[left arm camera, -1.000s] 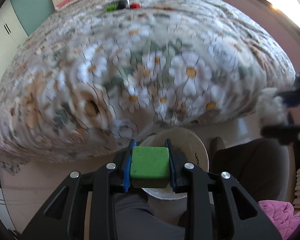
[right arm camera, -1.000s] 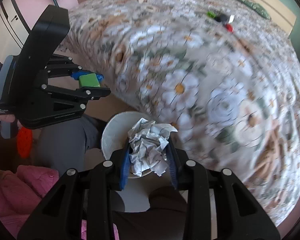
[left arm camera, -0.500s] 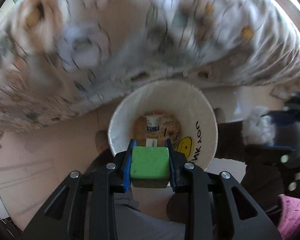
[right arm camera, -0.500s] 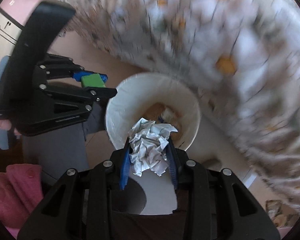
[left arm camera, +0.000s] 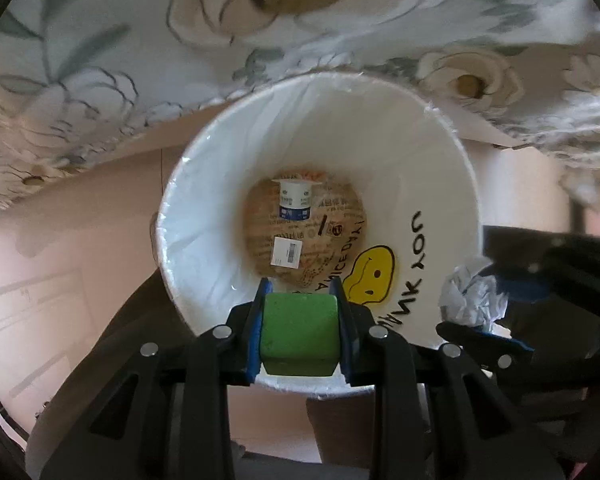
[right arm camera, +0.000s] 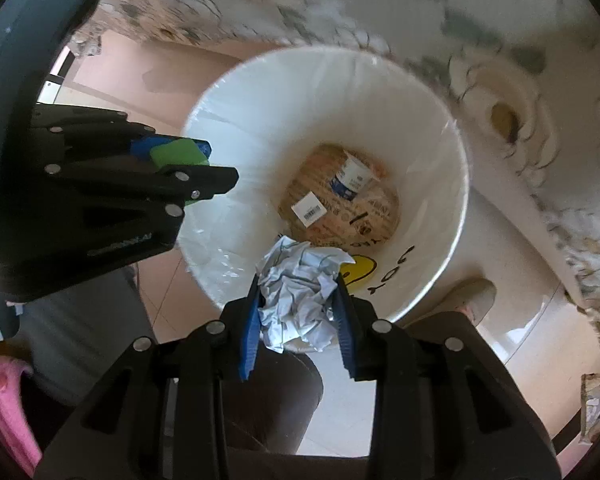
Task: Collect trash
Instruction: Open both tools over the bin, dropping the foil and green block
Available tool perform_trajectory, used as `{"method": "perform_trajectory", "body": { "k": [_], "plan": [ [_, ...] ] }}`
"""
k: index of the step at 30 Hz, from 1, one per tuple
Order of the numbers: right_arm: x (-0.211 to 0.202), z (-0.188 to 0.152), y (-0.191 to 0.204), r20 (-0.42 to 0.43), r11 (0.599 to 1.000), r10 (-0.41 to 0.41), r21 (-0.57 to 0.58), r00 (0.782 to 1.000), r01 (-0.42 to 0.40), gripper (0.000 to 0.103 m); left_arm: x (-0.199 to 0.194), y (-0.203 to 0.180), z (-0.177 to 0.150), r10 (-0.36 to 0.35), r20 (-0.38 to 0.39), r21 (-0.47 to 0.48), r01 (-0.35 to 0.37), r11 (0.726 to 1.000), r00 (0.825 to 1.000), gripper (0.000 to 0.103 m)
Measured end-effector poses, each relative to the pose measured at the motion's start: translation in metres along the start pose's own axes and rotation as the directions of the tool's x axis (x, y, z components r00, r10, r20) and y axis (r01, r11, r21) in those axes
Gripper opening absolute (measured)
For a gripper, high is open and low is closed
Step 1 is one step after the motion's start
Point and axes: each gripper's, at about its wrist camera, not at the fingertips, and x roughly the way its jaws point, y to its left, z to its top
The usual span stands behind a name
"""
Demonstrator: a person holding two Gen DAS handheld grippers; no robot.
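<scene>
"YOU" in black on the white bin liner (left arm camera: 416, 240) beside a yellow smiley (left arm camera: 370, 276), barcode label (right arm camera: 309, 209) unreadable

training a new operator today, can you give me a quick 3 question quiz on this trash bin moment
1. True or false: the left gripper is shut on a green block.
2. Multiple choice: what does the right gripper hold? A) a small cup B) a crumpled paper ball C) nothing
3. Fill in: at the bottom of the white bin, on top of brown printed packaging, lies a small ____ with a blue and white label.

Key: 1. True. 2. B. 3. cup
</scene>
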Motion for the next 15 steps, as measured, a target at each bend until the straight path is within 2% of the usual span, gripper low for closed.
{"method": "perform_trajectory", "body": {
  "k": [9,13,15],
  "plan": [
    [0.037,0.015,-0.016,-0.024,0.998,-0.031,0.062,0.999,0.033,0.037,0.04,0.01,0.013,-0.046,-0.085,-0.073,0.04,0.997,0.995,0.032],
    [0.045,0.015,-0.013,-0.033,0.998,-0.056,0.041,0.998,0.057,0.037,0.045,0.013,0.018,-0.098,-0.099,-0.119,0.086,0.989,0.99,0.032],
    [0.049,0.016,-0.011,-0.037,0.998,-0.058,0.028,0.998,0.059,0.037,0.049,0.013,0.019,-0.101,-0.102,-0.122,0.089,0.989,0.99,0.032]
  ]
}}
